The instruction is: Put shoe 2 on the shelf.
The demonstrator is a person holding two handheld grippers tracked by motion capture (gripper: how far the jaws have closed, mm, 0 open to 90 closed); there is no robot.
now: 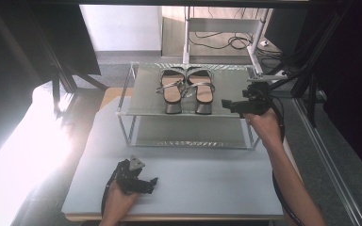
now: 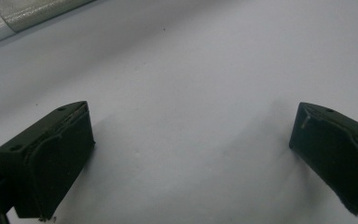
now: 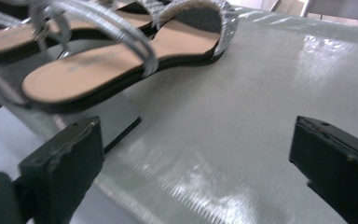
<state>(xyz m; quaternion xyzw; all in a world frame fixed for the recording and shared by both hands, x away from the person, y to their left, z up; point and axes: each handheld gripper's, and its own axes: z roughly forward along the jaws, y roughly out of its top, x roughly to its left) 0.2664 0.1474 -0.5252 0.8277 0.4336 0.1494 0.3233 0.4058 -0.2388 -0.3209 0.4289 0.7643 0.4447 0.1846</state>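
A pair of silver strappy sandals with tan insoles, the left one [image 1: 171, 90] and the right one [image 1: 202, 90], stands side by side on the top shelf of a small rack [image 1: 143, 96]. My right gripper [image 1: 227, 104] hovers just right of the right sandal [image 3: 121, 60], jaws open and empty over the grey shelf surface [image 3: 261, 107]. Near the table's front edge a hand rests my left gripper [image 1: 152, 184] on the table, open, with bare tabletop [image 2: 186, 107] between its pads.
The rack has a lower shelf [image 1: 188, 136] and metal posts. A bright glare covers the floor at left. Stand legs and cables [image 1: 235, 42] lie beyond the table's far side.
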